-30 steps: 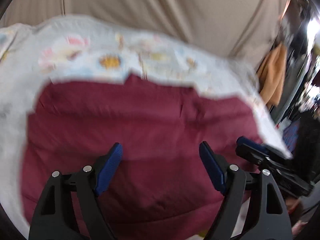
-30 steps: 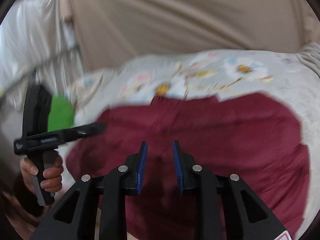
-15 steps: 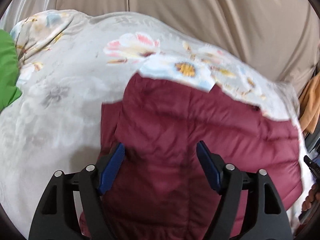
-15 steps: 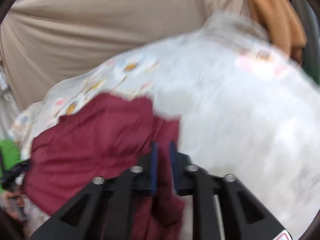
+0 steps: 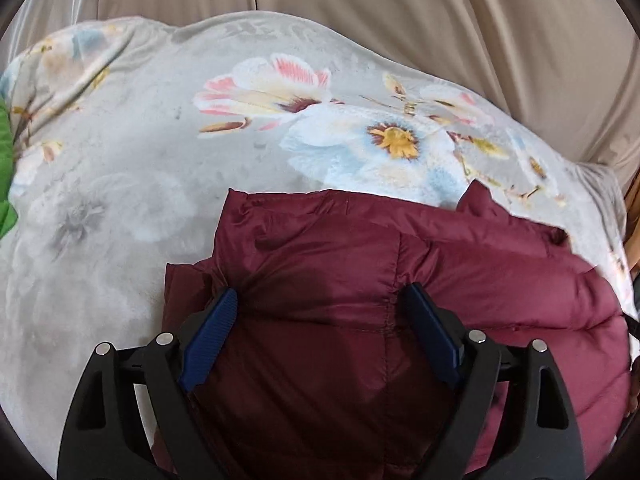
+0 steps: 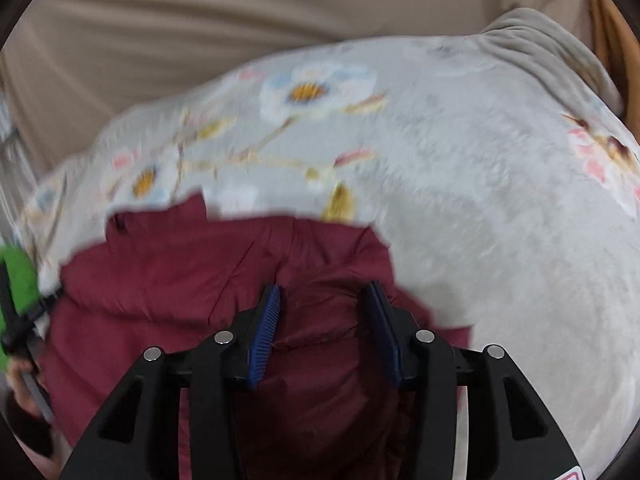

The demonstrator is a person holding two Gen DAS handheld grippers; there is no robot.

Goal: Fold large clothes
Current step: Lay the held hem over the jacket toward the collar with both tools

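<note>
A dark red puffer jacket lies on a grey floral blanket. My left gripper is open and hovers just over the jacket's left part, near a folded-in sleeve edge, holding nothing. The jacket also shows in the right wrist view, blurred. My right gripper is open over the jacket's right end, its jaws astride a raised fold of fabric. The other hand-held gripper shows at the far left of the right wrist view.
Beige curtain hangs behind the blanket. A green cloth lies at the left edge, and shows in the right wrist view. An orange cloth hangs at the right. Bare blanket lies right of the jacket.
My left gripper moved left over the jacket's left edge and came lower. My right gripper swung to the jacket's right end and opened from nearly shut to open.
</note>
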